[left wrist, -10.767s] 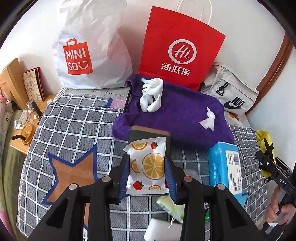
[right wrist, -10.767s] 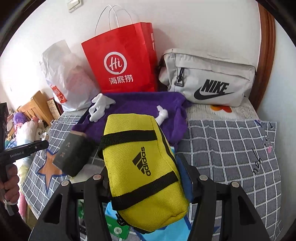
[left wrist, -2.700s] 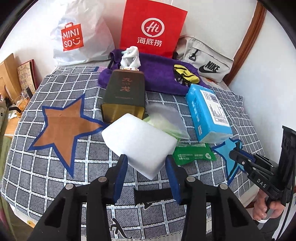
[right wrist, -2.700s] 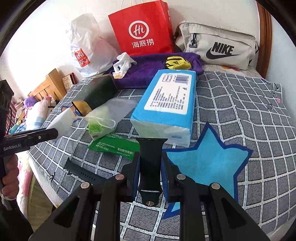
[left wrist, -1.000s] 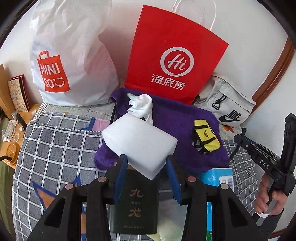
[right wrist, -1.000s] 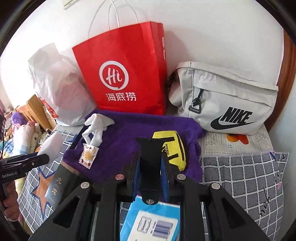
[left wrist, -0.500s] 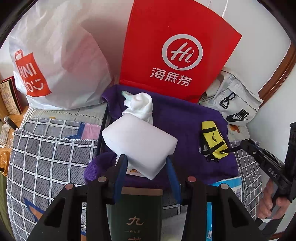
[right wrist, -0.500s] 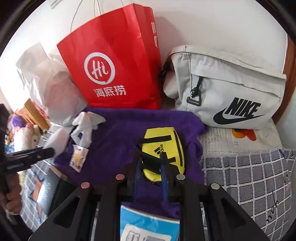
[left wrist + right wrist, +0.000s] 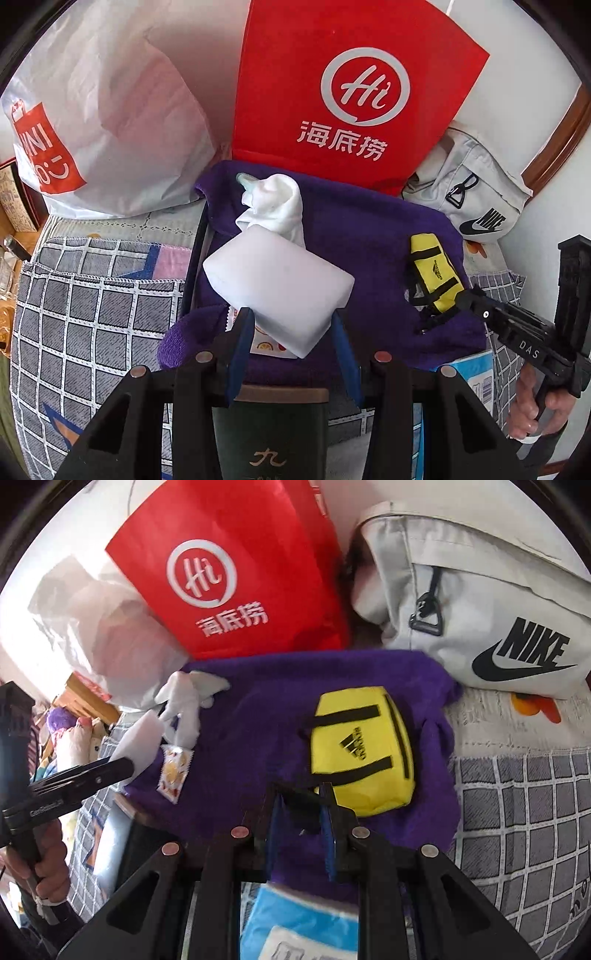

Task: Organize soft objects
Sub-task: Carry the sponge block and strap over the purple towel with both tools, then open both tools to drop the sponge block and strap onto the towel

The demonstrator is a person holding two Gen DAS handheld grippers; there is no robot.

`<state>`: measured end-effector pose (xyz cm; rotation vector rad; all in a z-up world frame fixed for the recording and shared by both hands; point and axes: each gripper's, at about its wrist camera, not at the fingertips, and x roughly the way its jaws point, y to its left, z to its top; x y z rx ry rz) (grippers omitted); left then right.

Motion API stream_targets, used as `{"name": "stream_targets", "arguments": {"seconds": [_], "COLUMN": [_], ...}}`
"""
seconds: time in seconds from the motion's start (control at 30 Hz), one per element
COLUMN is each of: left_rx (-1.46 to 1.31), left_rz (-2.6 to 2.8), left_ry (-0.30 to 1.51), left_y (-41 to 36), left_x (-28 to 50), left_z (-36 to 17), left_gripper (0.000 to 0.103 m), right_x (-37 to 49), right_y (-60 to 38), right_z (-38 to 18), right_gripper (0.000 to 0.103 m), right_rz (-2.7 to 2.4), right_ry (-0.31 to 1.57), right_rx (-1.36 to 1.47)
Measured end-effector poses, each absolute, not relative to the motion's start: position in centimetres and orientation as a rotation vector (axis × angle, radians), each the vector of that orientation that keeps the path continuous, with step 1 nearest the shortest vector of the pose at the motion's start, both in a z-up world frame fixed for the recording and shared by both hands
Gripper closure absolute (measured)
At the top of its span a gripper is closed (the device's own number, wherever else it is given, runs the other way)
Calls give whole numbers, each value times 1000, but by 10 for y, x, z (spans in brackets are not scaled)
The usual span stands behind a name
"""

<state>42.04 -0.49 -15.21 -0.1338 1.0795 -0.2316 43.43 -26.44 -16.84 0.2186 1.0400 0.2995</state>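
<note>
My left gripper (image 9: 291, 326) is shut on a white sponge block (image 9: 277, 286) and holds it over the near edge of the purple towel (image 9: 369, 236). A white glove (image 9: 275, 206), a fruit-print sachet (image 9: 173, 771) and a yellow Adidas pouch (image 9: 360, 753) lie on the towel. My right gripper (image 9: 301, 808) is shut on a black watch strap (image 9: 301, 814), low over the towel just in front of the yellow pouch. It shows at the right of the left wrist view (image 9: 465, 299).
A red paper bag (image 9: 343, 96), a white Miniso bag (image 9: 96, 122) and a grey Nike bag (image 9: 480, 616) stand behind the towel. A dark green box (image 9: 269, 432) and a blue tissue pack (image 9: 303, 923) lie on the checked bedspread (image 9: 524, 812) under the grippers.
Both grippers have moved forward and down over the purple towel. The right one, with the strap, is now closer to the yellow pouch. The sponge stays in the left gripper.
</note>
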Motion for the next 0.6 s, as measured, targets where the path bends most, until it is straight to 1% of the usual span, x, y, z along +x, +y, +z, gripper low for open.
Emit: {"name": "stream_targets", "arguments": {"seconds": [0.3, 0.37, 0.43, 0.5, 0.6], "left_rx": [-112, -117, -123, -135, -148], "left_rz": [-227, -230, -231, -233, -230], "left_ry": [1128, 1139, 1150, 1158, 1181], "left_y": [-15, -16, -17, -17, -17], "left_x": [434, 439, 443, 447, 453], "left_z": [-171, -175, -179, -183, -190], "left_gripper": [61, 61, 61, 61, 61], "right_x": [445, 446, 447, 447, 445], "right_y": [-263, -263, -263, -265, -269], "right_z": [-174, -176, -176, -174, -171], "right_gripper": [81, 77, 62, 54, 48], "right_rz": [202, 204, 196, 181, 177], "right_ry": [984, 981, 973, 950, 933], "right_rx": [79, 77, 72, 60, 57]}}
